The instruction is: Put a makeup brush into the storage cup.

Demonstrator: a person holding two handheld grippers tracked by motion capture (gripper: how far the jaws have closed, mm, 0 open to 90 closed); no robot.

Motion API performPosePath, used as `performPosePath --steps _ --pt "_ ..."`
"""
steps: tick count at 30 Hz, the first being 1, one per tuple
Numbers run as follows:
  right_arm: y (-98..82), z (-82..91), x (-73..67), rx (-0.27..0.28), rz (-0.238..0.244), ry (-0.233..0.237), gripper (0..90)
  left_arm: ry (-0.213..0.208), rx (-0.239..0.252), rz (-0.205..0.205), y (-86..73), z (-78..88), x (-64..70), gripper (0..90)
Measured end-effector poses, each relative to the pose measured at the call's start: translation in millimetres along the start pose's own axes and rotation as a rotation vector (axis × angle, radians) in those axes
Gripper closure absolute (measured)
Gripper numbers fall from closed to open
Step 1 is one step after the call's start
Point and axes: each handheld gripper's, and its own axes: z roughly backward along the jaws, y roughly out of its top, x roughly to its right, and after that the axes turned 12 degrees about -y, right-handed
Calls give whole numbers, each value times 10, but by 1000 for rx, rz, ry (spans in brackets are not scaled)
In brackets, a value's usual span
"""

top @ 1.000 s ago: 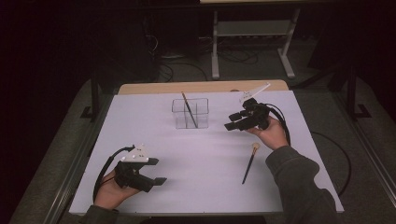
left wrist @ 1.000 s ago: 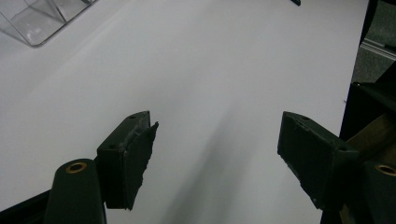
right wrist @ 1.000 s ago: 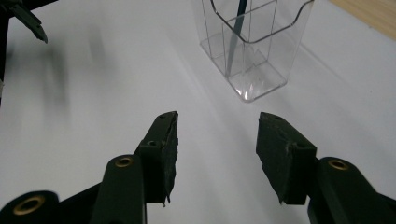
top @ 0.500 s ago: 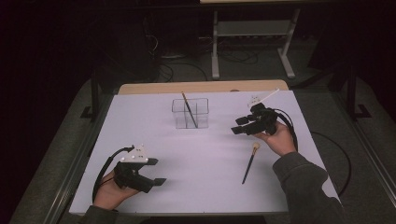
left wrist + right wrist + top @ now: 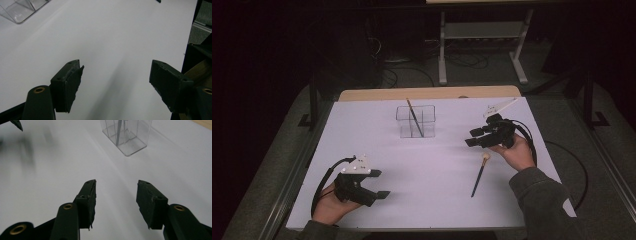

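1. High view: the right gripper (image 5: 473,138) hovered at the right of the white table (image 5: 432,205), jaws apart and empty, pointing left. The brush (image 5: 478,174) lay flat on the table just near of that gripper, apart from it. Its pale head was at the far end, close under the right hand (image 5: 515,152), and its dark handle ran near and slightly left. The long axis thus ran roughly far-to-near, crosswise to where the jaws pointed. The left gripper (image 5: 379,184) rested at the near left, well apart from the brush, so the right hand was clearly the nearer. A clear holder (image 5: 415,121) stood at centre far with another brush (image 5: 413,116) leaning in it.

2. Left gripper view: the jaws stood wide apart over bare table, nothing between them. A corner of the clear holder (image 5: 21,10) sat at upper left.

3. Right gripper view: the jaws stood apart and empty and faced the clear holder (image 5: 128,135). Judgement: a pick would need the right gripper drawn nearer and tipped down.
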Motion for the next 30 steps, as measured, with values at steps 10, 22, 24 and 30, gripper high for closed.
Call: performPosePath --steps 10,22,24,30 --pt "-126 66 6 14 -20 -3 488 -1 2 1 8 3 5 245" --pt "-252 121 4 12 -21 -15 487 -4 3 4 16 -15 13 243" --pt "-270 134 -2 11 -25 -16 487 -3 5 0 20 -19 15 243" --pt "-346 144 -4 11 -31 -16 487 -3 8 0 15 -26 7 243"
